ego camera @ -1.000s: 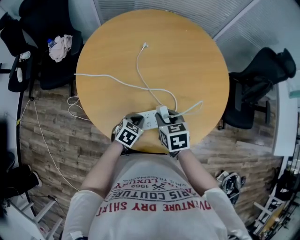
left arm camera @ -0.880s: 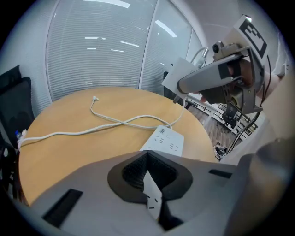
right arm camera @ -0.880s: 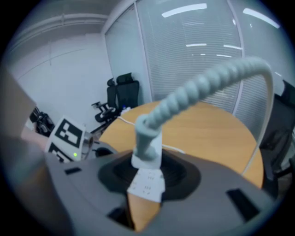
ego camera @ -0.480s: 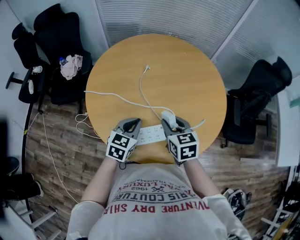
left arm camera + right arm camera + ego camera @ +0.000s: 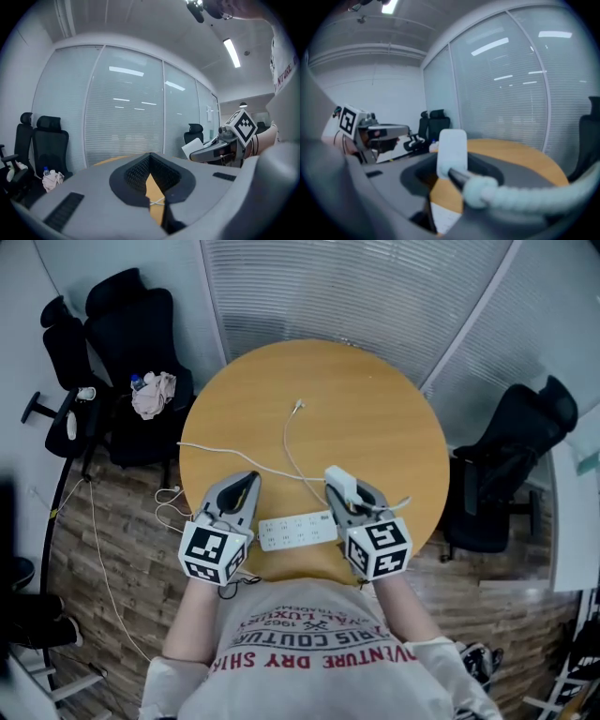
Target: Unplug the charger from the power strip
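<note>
On the near edge of the round wooden table (image 5: 375,409) lies the white power strip (image 5: 297,531), its sockets bare; its end also shows low in the right gripper view (image 5: 443,218). My right gripper (image 5: 338,487) (image 5: 452,165) is shut on the white charger (image 5: 339,481) (image 5: 452,149) and holds it in the air, clear of the strip. The charger's braided white cable (image 5: 525,194) hangs from it, and its far plug (image 5: 298,407) rests mid-table. My left gripper (image 5: 249,478) (image 5: 150,154) hovers left of the strip, jaws shut on nothing.
Black office chairs stand left (image 5: 131,324) and right (image 5: 511,456) of the table. A cloth and a bottle (image 5: 153,393) lie on the left chair. The strip's cord (image 5: 225,457) runs off the table's left edge to loose cables on the floor (image 5: 94,549). Blinds cover the glass wall behind.
Both grippers have risen from the table. The charger has come out of the power strip and gone up with the right gripper. The left gripper has left the strip and moved left.
</note>
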Available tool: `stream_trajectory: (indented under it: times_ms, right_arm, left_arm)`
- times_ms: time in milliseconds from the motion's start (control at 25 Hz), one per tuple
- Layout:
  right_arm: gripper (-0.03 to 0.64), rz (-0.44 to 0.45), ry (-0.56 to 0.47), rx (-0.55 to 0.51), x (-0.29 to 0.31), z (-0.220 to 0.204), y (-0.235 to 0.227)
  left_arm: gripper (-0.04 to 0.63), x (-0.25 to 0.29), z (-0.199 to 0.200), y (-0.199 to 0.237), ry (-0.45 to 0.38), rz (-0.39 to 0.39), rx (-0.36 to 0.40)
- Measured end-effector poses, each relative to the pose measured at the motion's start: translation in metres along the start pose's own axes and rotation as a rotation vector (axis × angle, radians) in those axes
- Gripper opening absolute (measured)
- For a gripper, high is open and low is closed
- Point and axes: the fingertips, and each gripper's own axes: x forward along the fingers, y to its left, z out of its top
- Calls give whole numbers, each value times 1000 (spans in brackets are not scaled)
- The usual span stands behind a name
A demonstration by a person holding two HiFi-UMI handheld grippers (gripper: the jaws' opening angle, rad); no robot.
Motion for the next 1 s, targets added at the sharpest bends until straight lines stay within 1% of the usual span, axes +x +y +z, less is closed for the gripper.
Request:
stream_trajectory:
  times_ms: [120, 240, 360, 800, 1000]
  right_arm:
    - [155, 3, -66, -19, -5, 18, 3]
    - [155, 2, -103, -33, -9, 28, 5]
    - [155, -1, -117, -46, -12, 30, 7]
    - [155, -5, -91, -56, -14, 22, 19]
    - [155, -25, -90, -77, -17, 20, 22]
  left_arm:
    - [31, -11, 24, 2, -80, 25, 9]
    - [31, -17, 32, 0, -108, 31, 15]
    - [31, -18, 33, -4, -111, 27, 22]
    - [31, -23, 24, -17, -90, -6, 14]
    - [31, -27, 24, -22, -89, -13, 15]
